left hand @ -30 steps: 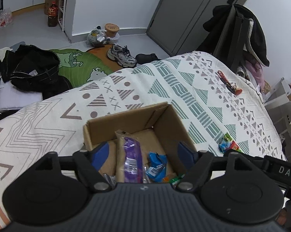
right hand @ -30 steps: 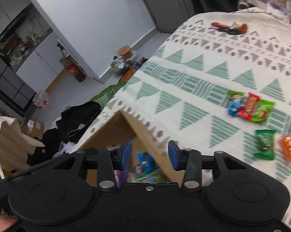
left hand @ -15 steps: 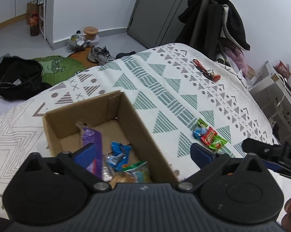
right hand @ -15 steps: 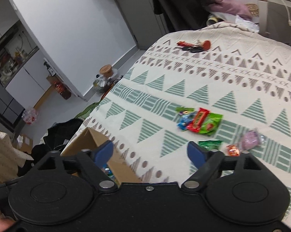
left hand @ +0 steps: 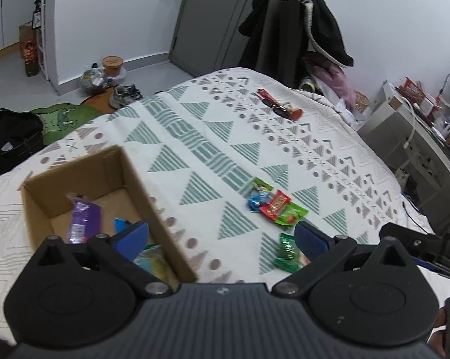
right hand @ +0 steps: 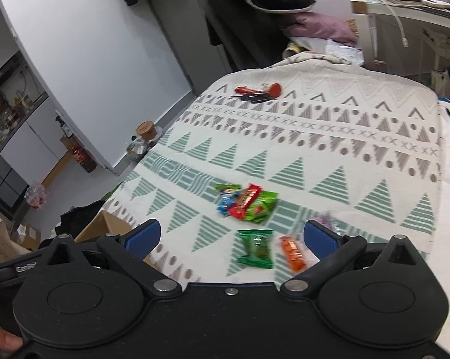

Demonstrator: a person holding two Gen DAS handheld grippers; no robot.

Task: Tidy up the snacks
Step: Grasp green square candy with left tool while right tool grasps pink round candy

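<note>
An open cardboard box (left hand: 135,173) sits on the patterned bedspread at the left and holds a purple packet (left hand: 83,218) and other snacks. A pile of blue, red and green snack packets (left hand: 274,206) lies to its right; it also shows in the right wrist view (right hand: 246,203). Nearer are a dark green packet (right hand: 255,248), an orange packet (right hand: 293,252) and a pale purple one (right hand: 325,220). My left gripper (left hand: 222,239) is open and empty over the box's right wall. My right gripper (right hand: 231,236) is open and empty above the green packet.
A red-and-black bunch of small items (left hand: 277,107) lies far back on the bed. A chair with dark clothes (left hand: 296,30) stands behind the bed. A white desk (left hand: 410,137) is at the right. Shoes, bags and a green mat (left hand: 63,119) lie on the floor at the left.
Both grippers have opened wide and swung right, away from the box interior toward the loose snacks on the bedspread. The right gripper now faces the packets.
</note>
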